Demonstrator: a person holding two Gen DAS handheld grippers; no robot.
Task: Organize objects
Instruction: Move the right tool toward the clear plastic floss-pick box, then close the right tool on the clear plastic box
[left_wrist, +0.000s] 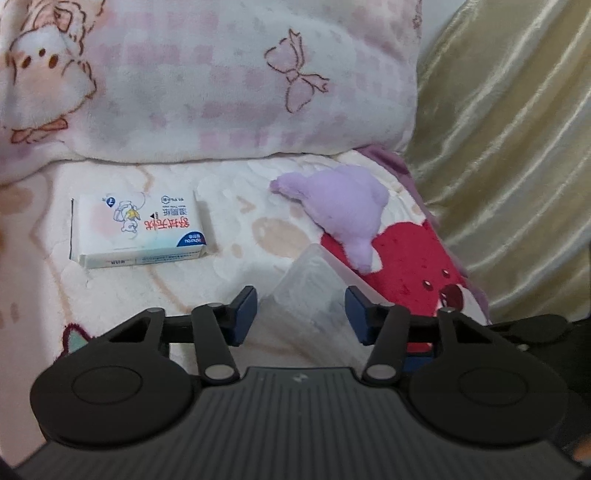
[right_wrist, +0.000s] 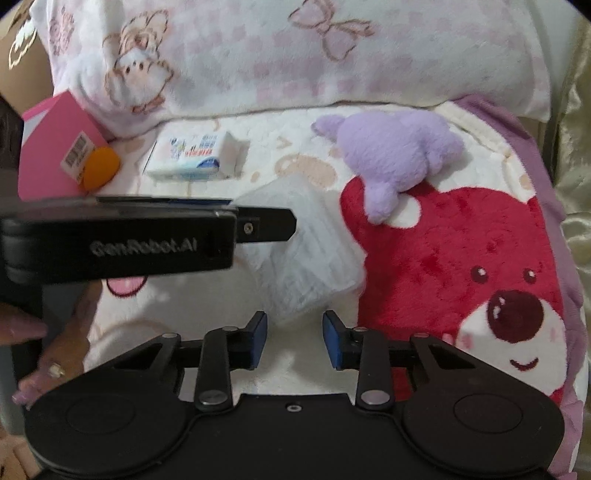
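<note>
Only the right wrist view shows the pink box, an orange ball against it, and the person's hand. The clear plastic box lies on the bed blanket; its contents cannot be told. Left gripper fingers straddle one end, apart. Right gripper fingers clamp its near corner.

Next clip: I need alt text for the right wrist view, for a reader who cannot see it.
A clear plastic box lies on a fleece blanket between two black grippers: the right gripper at its near corner, the left gripper reaching in from the left. Behind lie a purple plush toy and a wipes packet.
</note>
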